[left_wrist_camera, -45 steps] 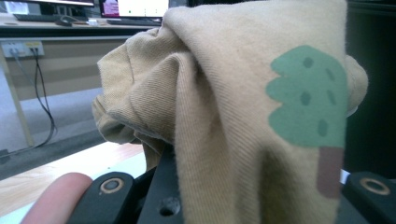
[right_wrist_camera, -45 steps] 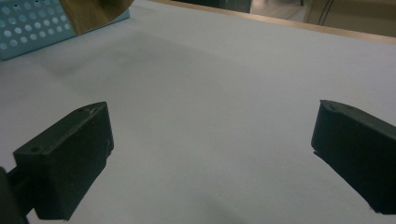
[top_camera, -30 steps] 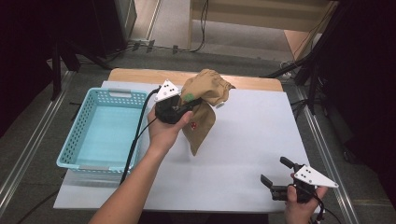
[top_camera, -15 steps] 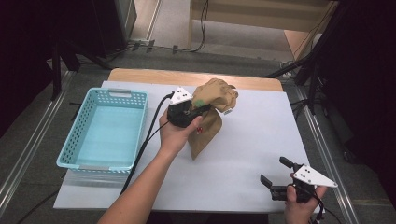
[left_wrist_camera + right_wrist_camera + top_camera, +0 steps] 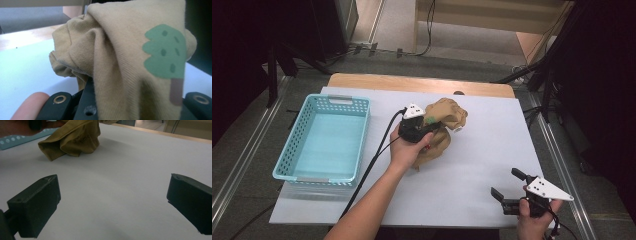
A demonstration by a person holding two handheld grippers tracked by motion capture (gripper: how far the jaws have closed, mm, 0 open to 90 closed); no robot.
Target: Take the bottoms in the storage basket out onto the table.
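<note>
A tan cloth garment (image 5: pixel 447 116) with a green tree print (image 5: pixel 163 52) lies bunched near the middle of the white table top (image 5: pixel 482 155). My left gripper (image 5: pixel 427 131) is shut on it from the left, and the cloth drapes over both jaws in the left gripper view. The lower end of the garment (image 5: pixel 72 141) rests on the table. My right gripper (image 5: pixel 505 183) stands open and holds nothing near the front right edge, well apart from the cloth; its jaws (image 5: pixel 112 202) frame bare table.
A light blue plastic basket (image 5: pixel 292 145) sits at the left of the table with nothing in it. A wooden strip (image 5: pixel 412 82) runs along the table's far edge. Cables and dark stands lie on the floor beyond.
My left gripper has carried the garment to the right and lower, so the hanging cloth now bunches on the table. The right gripper has stayed still.
</note>
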